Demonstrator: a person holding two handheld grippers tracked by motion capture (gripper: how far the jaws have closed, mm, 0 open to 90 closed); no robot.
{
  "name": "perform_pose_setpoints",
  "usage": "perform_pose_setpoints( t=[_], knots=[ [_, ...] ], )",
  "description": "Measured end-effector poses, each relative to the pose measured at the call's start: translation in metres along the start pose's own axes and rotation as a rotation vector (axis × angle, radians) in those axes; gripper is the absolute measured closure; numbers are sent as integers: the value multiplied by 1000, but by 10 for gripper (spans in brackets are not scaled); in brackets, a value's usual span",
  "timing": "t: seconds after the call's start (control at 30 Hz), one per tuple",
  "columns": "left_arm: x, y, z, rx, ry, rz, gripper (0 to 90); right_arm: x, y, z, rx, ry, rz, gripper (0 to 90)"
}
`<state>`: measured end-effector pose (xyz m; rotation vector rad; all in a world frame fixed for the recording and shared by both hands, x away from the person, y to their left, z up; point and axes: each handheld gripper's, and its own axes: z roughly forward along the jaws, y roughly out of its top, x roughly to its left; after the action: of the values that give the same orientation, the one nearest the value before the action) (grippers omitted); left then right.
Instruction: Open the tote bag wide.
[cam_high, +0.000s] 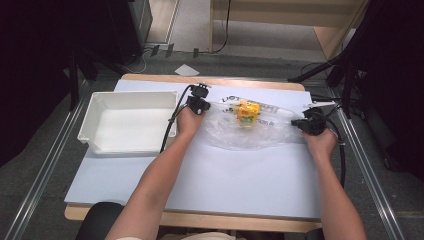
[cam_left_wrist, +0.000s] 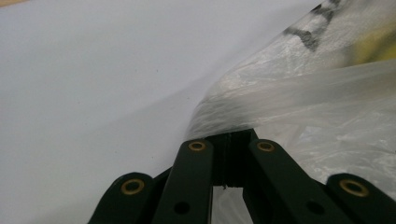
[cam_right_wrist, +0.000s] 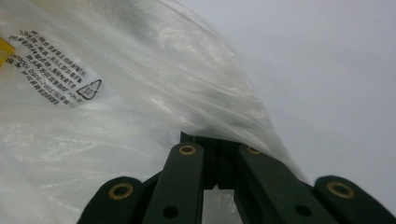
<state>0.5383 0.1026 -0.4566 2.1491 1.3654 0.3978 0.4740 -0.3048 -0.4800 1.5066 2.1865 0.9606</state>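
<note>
Pale blue worktop carries everything, with dark floor around it. Taking the clear plastic bag as our landmark, the white bin sits well to its left. Inside the bag, toward its far edge, lies a yellow packet. We hold the bag at both ends: our left gripper has its jaws closed on the left edge, our right gripper has its jaws closed on the right edge. We judge this the spreading or lifting step; next both hands must rise together, keeping the film taut so the packet does not slide out.
</note>
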Motion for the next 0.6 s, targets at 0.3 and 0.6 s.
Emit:
perform_pose_setpoints(
  t=[0.3,0.6],
  knots=[
    [1,0,-1,3,32,-25,900,-13,-15,-14,-12,-17,17,900],
    [2,-1,-1,-6,42,-45,900,-21,-22,-21,-16,-26,50,900]
  ],
)
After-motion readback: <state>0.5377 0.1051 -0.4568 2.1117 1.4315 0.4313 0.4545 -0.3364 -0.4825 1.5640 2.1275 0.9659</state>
